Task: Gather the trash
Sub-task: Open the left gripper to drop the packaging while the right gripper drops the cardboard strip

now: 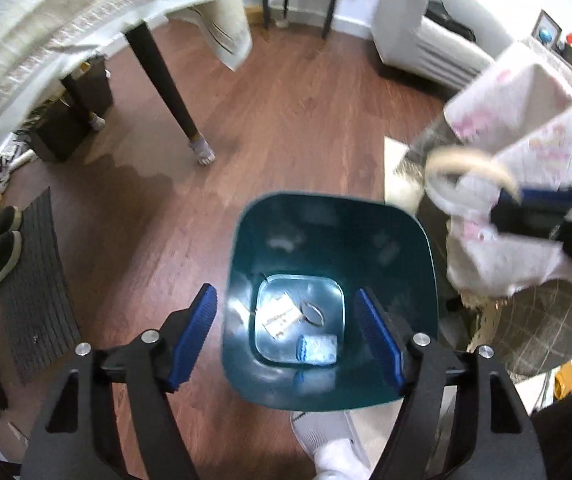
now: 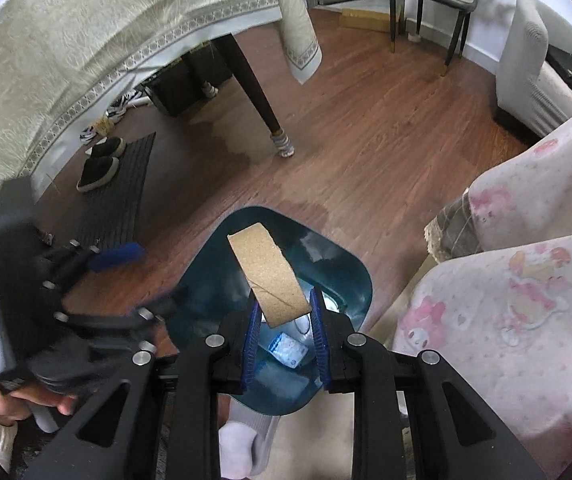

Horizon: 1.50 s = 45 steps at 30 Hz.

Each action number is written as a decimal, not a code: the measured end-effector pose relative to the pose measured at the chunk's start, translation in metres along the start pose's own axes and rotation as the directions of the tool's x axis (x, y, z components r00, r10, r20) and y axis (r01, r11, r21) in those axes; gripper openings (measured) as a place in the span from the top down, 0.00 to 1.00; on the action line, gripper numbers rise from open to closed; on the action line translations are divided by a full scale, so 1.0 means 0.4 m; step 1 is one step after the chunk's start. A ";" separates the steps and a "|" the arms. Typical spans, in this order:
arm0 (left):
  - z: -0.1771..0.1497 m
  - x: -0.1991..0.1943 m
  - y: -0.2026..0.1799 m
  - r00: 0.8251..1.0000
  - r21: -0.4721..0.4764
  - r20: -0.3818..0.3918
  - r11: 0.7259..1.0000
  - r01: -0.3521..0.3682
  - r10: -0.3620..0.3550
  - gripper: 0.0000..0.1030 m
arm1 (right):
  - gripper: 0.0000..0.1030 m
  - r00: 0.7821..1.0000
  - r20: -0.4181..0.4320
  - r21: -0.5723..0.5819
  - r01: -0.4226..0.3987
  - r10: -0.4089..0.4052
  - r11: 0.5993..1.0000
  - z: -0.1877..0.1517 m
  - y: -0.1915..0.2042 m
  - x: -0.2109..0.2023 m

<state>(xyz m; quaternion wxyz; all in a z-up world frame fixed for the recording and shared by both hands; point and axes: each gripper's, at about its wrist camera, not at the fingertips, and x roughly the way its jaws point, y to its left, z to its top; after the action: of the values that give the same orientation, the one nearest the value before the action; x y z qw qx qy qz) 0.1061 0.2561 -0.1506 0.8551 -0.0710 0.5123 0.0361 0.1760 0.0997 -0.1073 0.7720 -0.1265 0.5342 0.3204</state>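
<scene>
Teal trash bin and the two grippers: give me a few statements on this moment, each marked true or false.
1. The right gripper is shut on a cardboard tube. True.
2. The teal bin is empty. False: a paper scrap and a blue-and-white packet lie on its bottom.
3. The left gripper holds a bottle. False: its jaws stand open with nothing between them.
4. The tube is above the bin's opening. True.
5. The bin stands on carpet. False: on the wooden floor.
</scene>
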 end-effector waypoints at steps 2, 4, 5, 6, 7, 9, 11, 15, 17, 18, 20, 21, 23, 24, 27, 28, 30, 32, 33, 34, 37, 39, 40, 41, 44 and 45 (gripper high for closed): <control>0.007 -0.023 0.011 1.000 -0.015 0.031 1.000 -0.003 0.003 0.33 | 0.76 1.000 -0.015 -0.001 0.000 0.000 1.000 -0.003 0.006 0.016; 0.013 -0.052 0.020 0.997 -0.026 0.075 1.000 -0.003 0.005 0.36 | 0.76 1.000 -0.030 0.000 0.005 -0.005 1.000 -0.005 0.011 0.030; 0.016 -0.062 0.022 0.996 -0.032 0.089 0.999 -0.004 0.007 0.37 | 0.76 0.999 -0.034 0.000 0.003 -0.003 1.000 -0.007 0.014 0.037; 0.018 -0.073 0.025 0.995 -0.038 0.104 0.999 -0.001 0.005 0.39 | 0.76 0.999 -0.038 -0.001 0.002 -0.002 1.000 -0.008 0.017 0.042; 0.020 -0.084 0.029 0.993 -0.045 0.117 0.999 0.004 0.001 0.41 | 0.76 0.999 -0.045 -0.003 0.004 -0.004 1.000 -0.010 0.021 0.051; 0.023 -0.106 0.038 0.989 -0.062 0.145 0.998 0.018 -0.008 0.42 | 0.76 0.998 -0.062 -0.006 0.006 -0.006 1.000 -0.013 0.025 0.068; 0.027 -0.125 0.043 0.985 -0.075 0.172 0.997 0.023 -0.010 0.45 | 0.76 0.997 -0.080 -0.012 0.010 -0.011 1.000 -0.015 0.033 0.087; 0.040 -0.161 0.049 0.975 -0.093 0.223 0.995 0.033 -0.012 0.48 | 0.76 0.995 -0.103 -0.026 0.009 -0.011 1.000 -0.027 0.044 0.114; 0.050 -0.182 0.052 0.969 -0.109 0.247 0.993 0.049 -0.020 0.51 | 0.76 0.992 -0.122 -0.026 0.014 -0.017 1.000 -0.037 0.042 0.135; 0.052 -0.190 0.053 0.967 -0.111 0.254 0.992 0.056 -0.026 0.52 | 0.76 0.991 -0.132 -0.025 0.016 -0.019 1.000 -0.041 0.041 0.145; 0.059 -0.207 0.049 0.961 -0.111 0.276 0.992 0.064 -0.031 0.52 | 0.76 0.987 -0.156 -0.021 0.020 -0.023 1.000 -0.057 0.034 0.171; 0.062 -0.215 0.045 0.958 -0.109 0.284 0.992 0.064 -0.031 0.53 | 0.76 0.985 -0.169 -0.019 0.023 -0.026 1.000 -0.060 0.033 0.182; 0.068 -0.227 0.041 0.955 -0.101 0.296 0.993 0.067 -0.034 0.54 | 0.76 0.980 -0.197 -0.025 0.031 -0.035 0.999 -0.072 0.031 0.209; 0.070 -0.235 0.039 0.952 -0.097 0.303 0.993 0.067 -0.035 0.54 | 0.76 0.978 -0.207 -0.030 0.032 -0.038 0.999 -0.077 0.031 0.221; 0.075 -0.252 0.028 0.948 -0.079 0.317 0.995 0.065 -0.037 0.56 | 0.76 0.973 -0.227 -0.034 0.033 -0.040 0.999 -0.090 0.035 0.242; 0.077 -0.255 0.025 0.947 -0.076 0.319 0.995 0.064 -0.036 0.57 | 0.76 0.972 -0.231 -0.036 0.031 -0.039 0.999 -0.092 0.036 0.248; 0.079 -0.265 0.016 0.945 -0.061 0.326 0.997 0.054 -0.031 0.58 | 0.76 0.969 -0.243 -0.043 0.035 -0.044 0.998 -0.097 0.039 0.257; 0.085 -0.279 0.006 0.941 -0.048 0.338 0.998 0.049 -0.030 0.59 | 0.76 0.966 -0.256 -0.044 0.037 -0.047 0.998 -0.100 0.037 0.267; 0.083 -0.286 0.004 0.939 -0.045 0.342 0.998 0.049 -0.030 0.59 | 0.76 0.964 -0.261 -0.047 0.037 -0.048 0.998 -0.102 0.037 0.271; 0.084 -0.293 0.000 0.937 -0.040 0.348 0.998 0.047 -0.031 0.59 | 0.76 0.962 -0.266 -0.052 0.040 -0.052 0.998 -0.104 0.038 0.274; 0.090 -0.315 -0.008 0.930 -0.030 0.366 0.998 0.048 -0.034 0.59 | 0.76 0.959 -0.277 -0.056 0.047 -0.061 0.997 -0.107 0.033 0.279; 0.094 -0.328 -0.012 0.926 -0.028 0.376 0.998 0.050 -0.036 0.59 | 0.76 0.958 -0.278 -0.054 0.053 -0.066 0.997 -0.109 0.029 0.280; 0.095 -0.333 -0.015 0.925 -0.028 0.379 0.998 0.052 -0.037 0.59 | 0.76 0.957 -0.282 -0.053 0.052 -0.065 0.997 -0.111 0.026 0.280; 0.097 -0.339 -0.016 0.923 -0.029 0.382 0.998 0.055 -0.039 0.59 | 0.75 0.956 -0.285 -0.054 0.049 -0.063 0.997 -0.113 0.025 0.280; 0.103 -0.355 -0.021 0.917 -0.034 0.396 0.997 0.064 -0.046 0.59 | 0.56 0.955 -0.291 -0.055 0.041 -0.055 0.998 -0.121 0.017 0.276; 0.105 -0.359 -0.023 0.916 -0.035 0.398 0.997 0.066 -0.047 0.59 | 0.54 0.956 -0.290 -0.055 0.035 -0.050 0.998 -0.122 0.017 0.274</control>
<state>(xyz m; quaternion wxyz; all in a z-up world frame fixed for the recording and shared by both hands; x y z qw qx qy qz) 0.0761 0.2551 -0.0036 0.9400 -0.0971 0.3249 0.0371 0.1602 0.1181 -0.2250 0.6884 -0.2026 0.6311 0.2946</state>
